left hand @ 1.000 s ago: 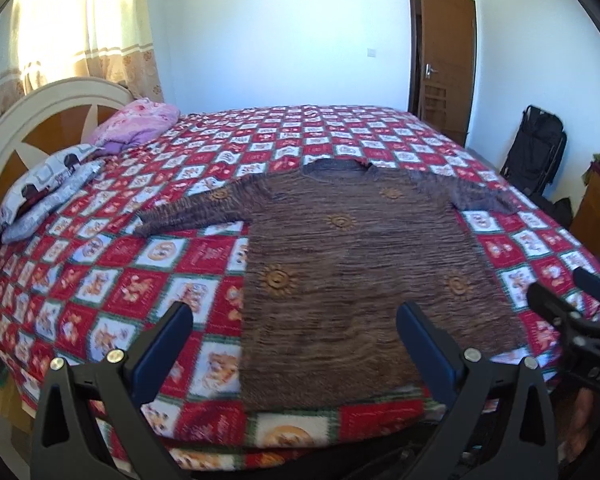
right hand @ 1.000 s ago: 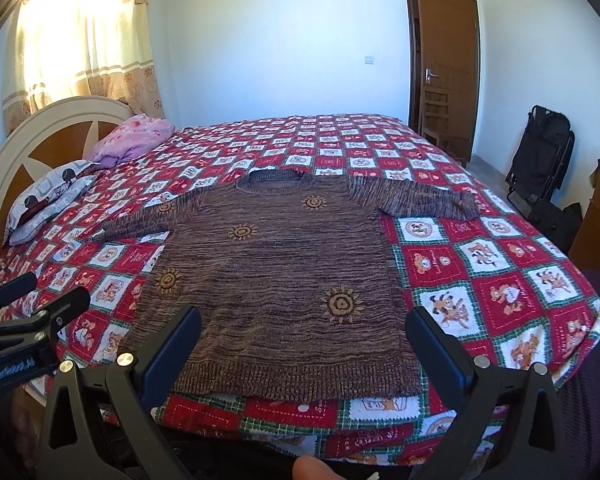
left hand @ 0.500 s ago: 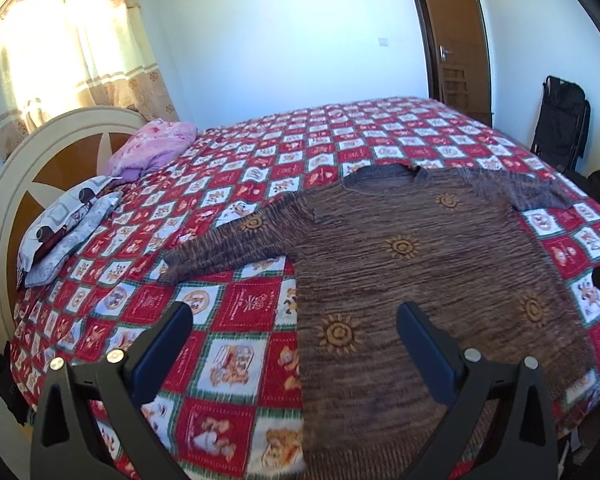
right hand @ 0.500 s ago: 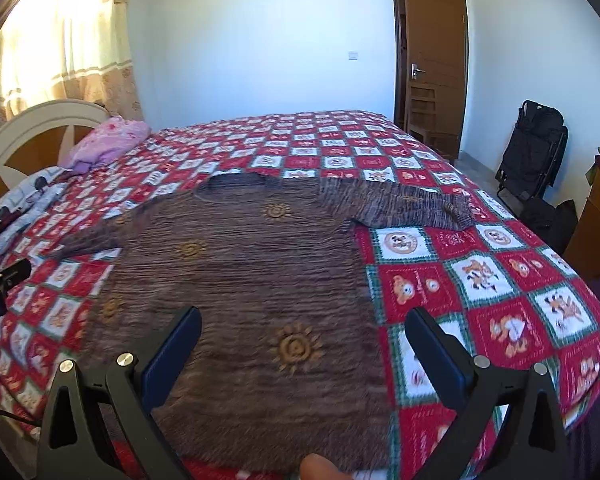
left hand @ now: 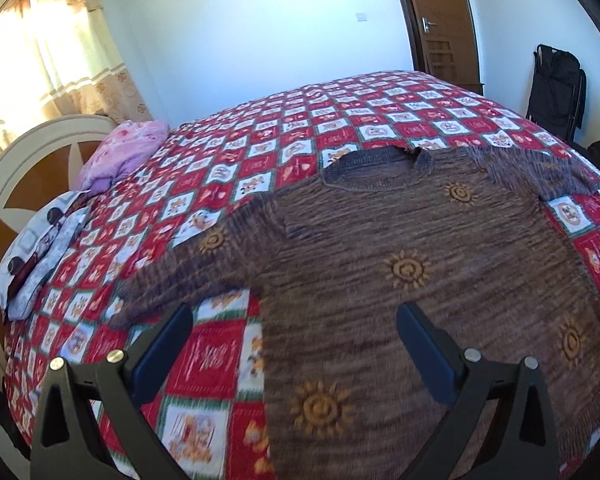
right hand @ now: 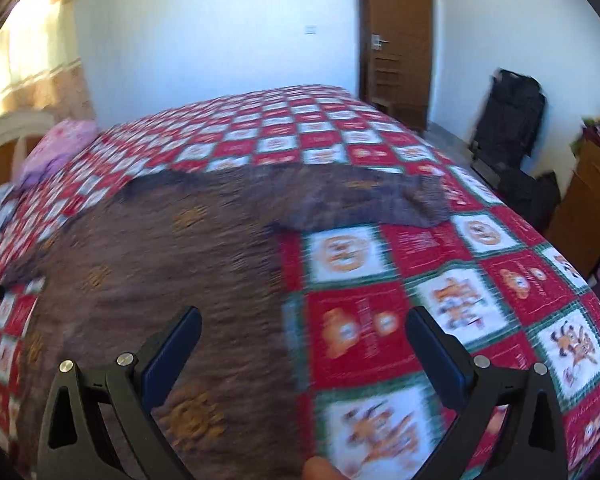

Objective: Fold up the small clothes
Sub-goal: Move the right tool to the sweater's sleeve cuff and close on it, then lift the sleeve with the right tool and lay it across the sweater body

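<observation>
A brown knitted sweater with orange sun motifs lies flat, face up, on the bed, sleeves spread out to both sides. My left gripper is open and empty, low over the sweater's left side edge, just below the left sleeve. In the right wrist view the sweater is blurred. My right gripper is open and empty, low over the sweater's right side edge, below the right sleeve.
The bed has a red, white and green checked quilt. A pink bundle and a pillow lie by the headboard at left. A door, a black bag and a wooden cabinet stand to the right.
Both grippers have moved forward and down over the bed, closer to the sweater. The left went toward the left sleeve, the right toward the right sleeve. Both stayed open.
</observation>
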